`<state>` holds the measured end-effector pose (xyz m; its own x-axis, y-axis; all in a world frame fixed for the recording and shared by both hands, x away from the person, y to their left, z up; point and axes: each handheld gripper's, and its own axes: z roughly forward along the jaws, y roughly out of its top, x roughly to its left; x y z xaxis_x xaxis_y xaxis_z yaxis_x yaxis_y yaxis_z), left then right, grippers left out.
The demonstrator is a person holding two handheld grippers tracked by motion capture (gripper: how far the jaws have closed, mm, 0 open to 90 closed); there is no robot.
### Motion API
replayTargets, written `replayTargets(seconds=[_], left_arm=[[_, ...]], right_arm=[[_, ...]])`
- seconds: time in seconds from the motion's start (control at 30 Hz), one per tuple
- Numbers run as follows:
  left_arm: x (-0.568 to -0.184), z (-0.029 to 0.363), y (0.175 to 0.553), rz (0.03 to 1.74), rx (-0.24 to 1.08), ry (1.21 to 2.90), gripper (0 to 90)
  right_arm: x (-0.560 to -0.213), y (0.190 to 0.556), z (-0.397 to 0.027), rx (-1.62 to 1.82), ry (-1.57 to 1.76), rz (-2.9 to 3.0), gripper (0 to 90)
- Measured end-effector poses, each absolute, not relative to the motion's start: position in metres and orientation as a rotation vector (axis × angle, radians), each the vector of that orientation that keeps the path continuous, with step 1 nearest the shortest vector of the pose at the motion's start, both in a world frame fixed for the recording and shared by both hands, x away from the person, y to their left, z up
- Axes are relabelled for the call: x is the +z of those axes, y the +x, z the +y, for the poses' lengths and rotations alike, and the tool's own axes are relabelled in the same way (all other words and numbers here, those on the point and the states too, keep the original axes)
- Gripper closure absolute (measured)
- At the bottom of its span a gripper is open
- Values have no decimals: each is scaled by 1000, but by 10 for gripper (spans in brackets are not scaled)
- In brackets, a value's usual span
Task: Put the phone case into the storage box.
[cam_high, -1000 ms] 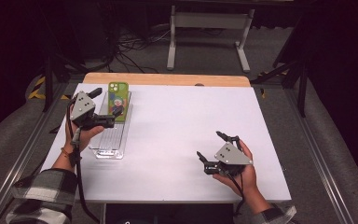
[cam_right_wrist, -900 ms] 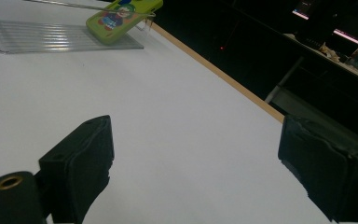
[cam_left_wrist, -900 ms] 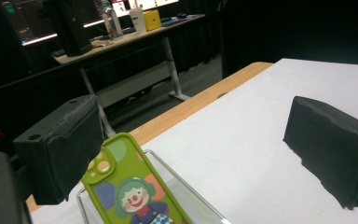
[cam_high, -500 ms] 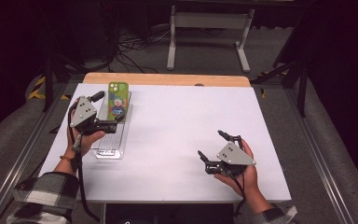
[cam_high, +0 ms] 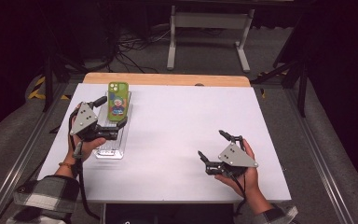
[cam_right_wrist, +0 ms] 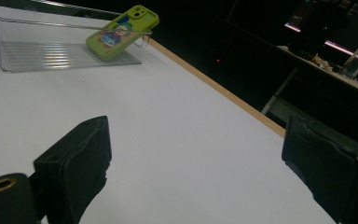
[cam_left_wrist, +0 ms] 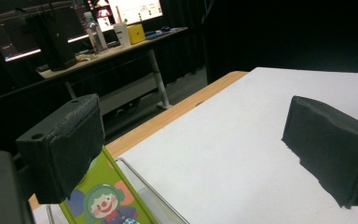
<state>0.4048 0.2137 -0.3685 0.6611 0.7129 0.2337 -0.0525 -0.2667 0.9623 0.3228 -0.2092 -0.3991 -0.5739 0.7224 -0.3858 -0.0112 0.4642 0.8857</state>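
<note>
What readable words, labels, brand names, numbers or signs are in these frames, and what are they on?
None can be read.
Green phone case, leaning in the clear tray: a clown cartoon, no lettering.
Lit screens behind the table in the left gripper view: too blurred to read.
Yellow box and bottle on the far desk: labels too small to read.

Bright overhead light on the white table [cam_high: 177, 140]; dark surroundings, soft shadows, close jaws blurred
</note>
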Motion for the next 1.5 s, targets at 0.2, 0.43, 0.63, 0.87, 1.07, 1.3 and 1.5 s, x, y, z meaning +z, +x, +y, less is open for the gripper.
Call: replayTargets(seconds=[0.2,0.43,0.63,0.87,1.07,1.3,1.5], left_arm=[[-368,212,399,527,801,1687,61],[-368,208,391,506,790,1686,60],[-369,205,385,486,785,1690,61],[-371,203,379,473,779,1702,61],[-372,201,375,470,774,1700,61],[-375,199,369,453,779,1711,61],[-376,198,366,440,776,1717,61]], right_arm=[[-399,322,-209,1171,583,1917,88],[-398,322,-209,1184,586,1918,86],[-398,323,-207,1196,582,1922,87],[-398,323,-205,1197,574,1927,87],[-398,323,-205,1210,575,1930,87],[-398,322,-203,1222,568,1936,87],[-398,321,-201,1224,554,1939,87]])
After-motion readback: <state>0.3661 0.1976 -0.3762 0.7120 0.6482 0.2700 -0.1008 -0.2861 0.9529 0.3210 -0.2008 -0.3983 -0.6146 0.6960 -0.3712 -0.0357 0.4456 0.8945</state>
